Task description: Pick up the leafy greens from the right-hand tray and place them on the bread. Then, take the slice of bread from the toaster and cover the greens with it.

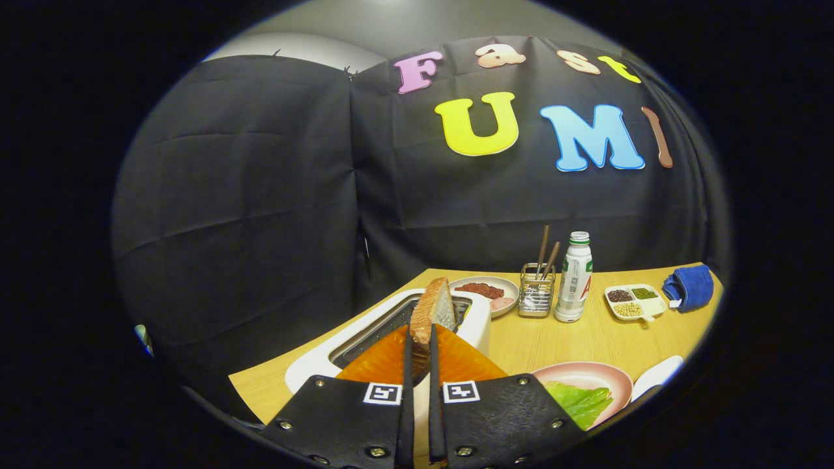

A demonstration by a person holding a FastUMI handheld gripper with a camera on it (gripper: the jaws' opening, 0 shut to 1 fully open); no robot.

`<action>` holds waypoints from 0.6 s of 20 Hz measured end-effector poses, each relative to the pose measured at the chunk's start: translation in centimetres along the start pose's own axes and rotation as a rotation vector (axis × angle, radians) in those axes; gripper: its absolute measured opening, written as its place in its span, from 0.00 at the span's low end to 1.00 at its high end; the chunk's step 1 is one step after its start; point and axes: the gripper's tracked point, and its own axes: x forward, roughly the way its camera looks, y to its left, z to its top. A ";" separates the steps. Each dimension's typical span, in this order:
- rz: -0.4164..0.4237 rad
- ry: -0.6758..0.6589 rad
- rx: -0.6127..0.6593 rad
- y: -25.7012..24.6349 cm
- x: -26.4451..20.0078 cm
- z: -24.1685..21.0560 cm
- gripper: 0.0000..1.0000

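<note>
My gripper [420,339] is shut on a slice of toasted bread [433,309], held edge-on between the fingers just above the white toaster [479,322] and its dark slot [374,332]. The slice stands upright, its lower end hidden between the fingers. To the right of the fingers a pink plate [599,378] carries leafy greens [580,400]; whatever lies under the greens is hidden.
On the wooden table [560,342] beyond the toaster stand a plate of meat [485,291], a wire holder with chopsticks [537,296], a white bottle [575,279], a divided dish of beans [634,301] and a blue cloth [690,286]. A white tray rim [658,374] lies right of the pink plate.
</note>
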 end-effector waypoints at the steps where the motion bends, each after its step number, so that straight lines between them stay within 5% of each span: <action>1: 0.008 0.003 0.006 0.2 -0.4 0.2 0.09; 12: 0.053 -0.090 0.090 -0.7 -4.1 5.2 0.09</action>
